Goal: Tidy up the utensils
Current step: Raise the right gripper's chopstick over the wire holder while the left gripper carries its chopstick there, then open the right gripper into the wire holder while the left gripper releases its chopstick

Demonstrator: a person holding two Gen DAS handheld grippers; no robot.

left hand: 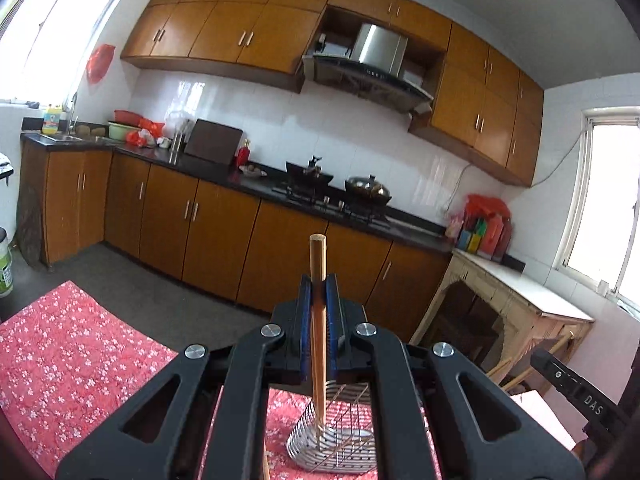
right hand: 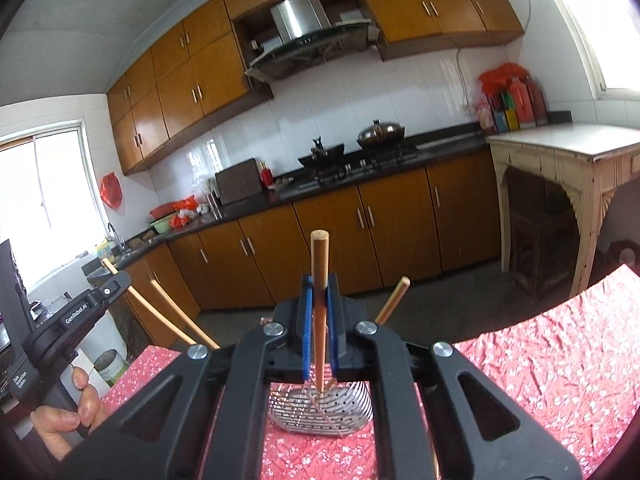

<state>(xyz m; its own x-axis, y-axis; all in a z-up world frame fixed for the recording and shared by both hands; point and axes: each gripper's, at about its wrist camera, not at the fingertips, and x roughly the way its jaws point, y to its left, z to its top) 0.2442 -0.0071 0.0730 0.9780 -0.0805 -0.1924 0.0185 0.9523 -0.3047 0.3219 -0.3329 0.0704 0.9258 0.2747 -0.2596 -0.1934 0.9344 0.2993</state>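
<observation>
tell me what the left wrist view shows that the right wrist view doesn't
Only the left wrist view: the right gripper's black body at the right edge, and a white container on the floor at far left.
Only the right wrist view: the person's left hand on its handle, and a loose chopstick leaning in the holder.
Both: a chopstick clamped upright between blue pads, the metal utensil holder below, and the red floral tablecloth.

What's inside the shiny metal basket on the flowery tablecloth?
The metal basket shows thin wire dividers and the lower tip of the chopstick held by the right gripper. The gripper's black frame covers the basket's sides, so anything there is hidden.
</observation>
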